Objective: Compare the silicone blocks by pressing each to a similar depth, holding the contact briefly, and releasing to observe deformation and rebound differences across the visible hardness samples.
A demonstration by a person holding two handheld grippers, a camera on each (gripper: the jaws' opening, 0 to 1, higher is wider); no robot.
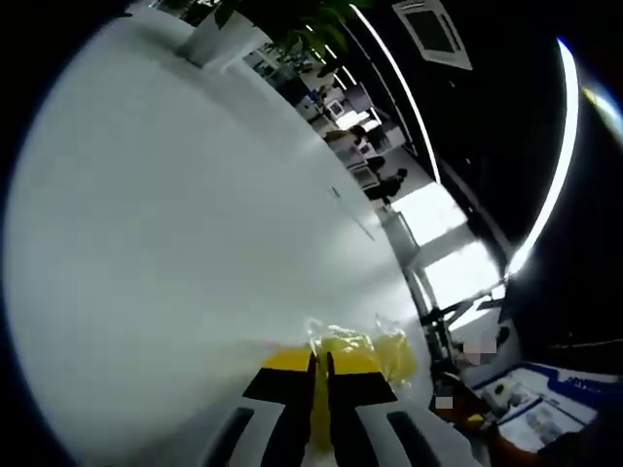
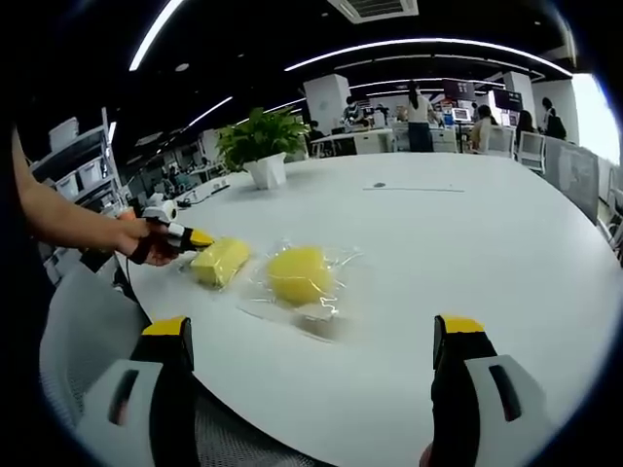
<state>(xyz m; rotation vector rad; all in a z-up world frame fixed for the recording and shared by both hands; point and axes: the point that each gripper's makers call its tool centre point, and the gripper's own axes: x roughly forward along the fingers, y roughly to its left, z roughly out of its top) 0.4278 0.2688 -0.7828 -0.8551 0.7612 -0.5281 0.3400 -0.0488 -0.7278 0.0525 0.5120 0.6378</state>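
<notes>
Yellow silicone, two pieces, on a round white table [image 2: 467,253]. In the right gripper view a squarish block [image 2: 220,261] lies toward the left, and a rounder block [image 2: 297,274] sits just beside it on its right, in a clear crinkled wrapper [image 2: 321,311] that spreads flat on the tabletop around it. The two pieces are near each other but apart.

Left gripper [image 2: 195,238]: seen in the right gripper view coming in from the left, held low and roughly level with the tabletop. A hand [image 2: 146,241] is wrapped round its body, forearm stretching back to the left edge. Its yellow tip meets the near end of the squarish block. In the left gripper view its own jaws rise from the bottom nearly pressed together, only a thin slit between them, with yellow silicone [image 1: 341,355] right at and around the tips; clear film [image 1: 389,345] lies just past them to the right. Whether the jaws pinch the piece or only push against it, cannot tell.

Right gripper [image 2: 316,341]: jaws spread wide, yellow-tipped, at the bottom of its own view, holding nothing. It sits back from the blocks, well short of the wrapped one.

A potted plant [image 2: 261,146] stands farther back on the table. Desks and seated people in the room behind.
</notes>
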